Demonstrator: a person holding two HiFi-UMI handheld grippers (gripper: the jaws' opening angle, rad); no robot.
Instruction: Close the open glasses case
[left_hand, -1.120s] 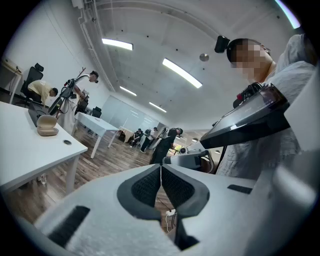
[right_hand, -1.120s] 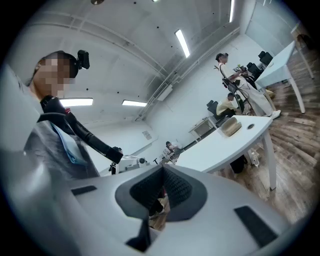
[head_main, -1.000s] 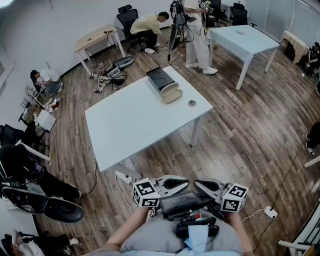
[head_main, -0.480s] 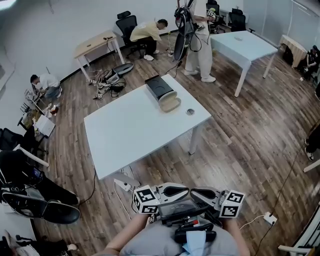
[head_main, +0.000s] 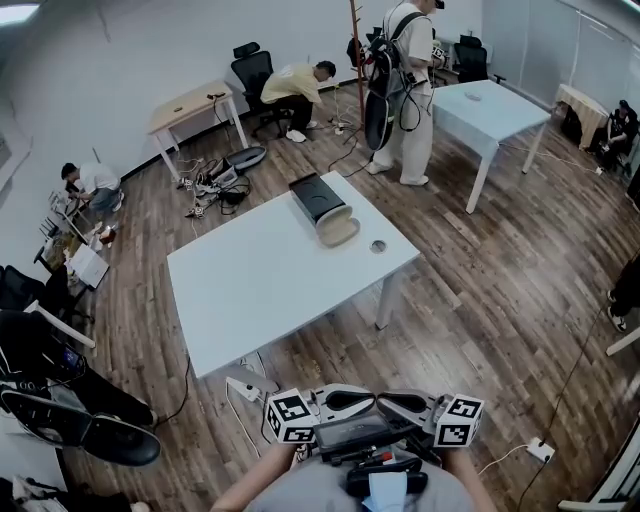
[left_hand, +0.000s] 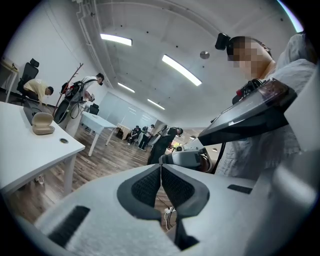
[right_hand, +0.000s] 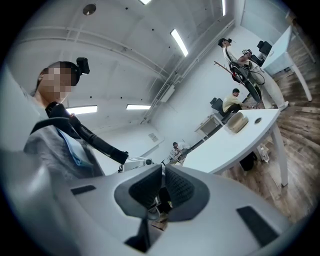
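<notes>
The open glasses case lies at the far edge of the white table, its black half toward the back and its beige half toward me. It is well ahead of both grippers. My left gripper and right gripper hang close to my body at the bottom of the head view, tips pointing at each other, both shut and empty. In the left gripper view the pads meet, and the case shows small at the left. The right gripper view has the case on the table at the right.
A small round object lies on the table near the case. A standing person with a backpack is beyond the table, next to a second table. Cables and bags lie on the wooden floor at the left.
The head view has tilted up, showing more of the room's far end. Both grippers now sit lower in the picture and closer together. The case has not moved on the table.
</notes>
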